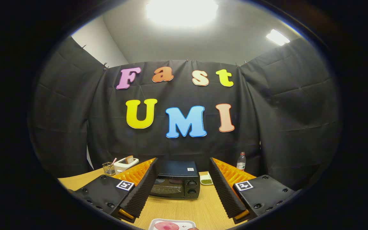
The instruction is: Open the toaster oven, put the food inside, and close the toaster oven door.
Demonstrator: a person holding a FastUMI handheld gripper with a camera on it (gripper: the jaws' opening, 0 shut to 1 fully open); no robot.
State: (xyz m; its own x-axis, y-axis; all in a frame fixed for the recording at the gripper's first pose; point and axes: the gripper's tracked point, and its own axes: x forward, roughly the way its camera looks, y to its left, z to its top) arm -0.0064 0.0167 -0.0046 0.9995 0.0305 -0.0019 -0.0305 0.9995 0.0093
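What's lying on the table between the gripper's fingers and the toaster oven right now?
Nothing: in the gripper view, bare wooden table runs from the open gripper to the closed toaster oven. The white food plate sits nearer, below the fingers.

A white toaster [126, 164] with a slice of bread stood beside a wire pen holder [109, 168] on the wooden worktop [184, 209]. A water bottle [241, 161] and a small dish of green bits [206, 180] stood farther right.

Wooden table [184, 209]: toaster oven [176, 183] mid-table, small dish [206, 180] right beside it, white toaster [126, 164] and bottle [241, 161] behind.
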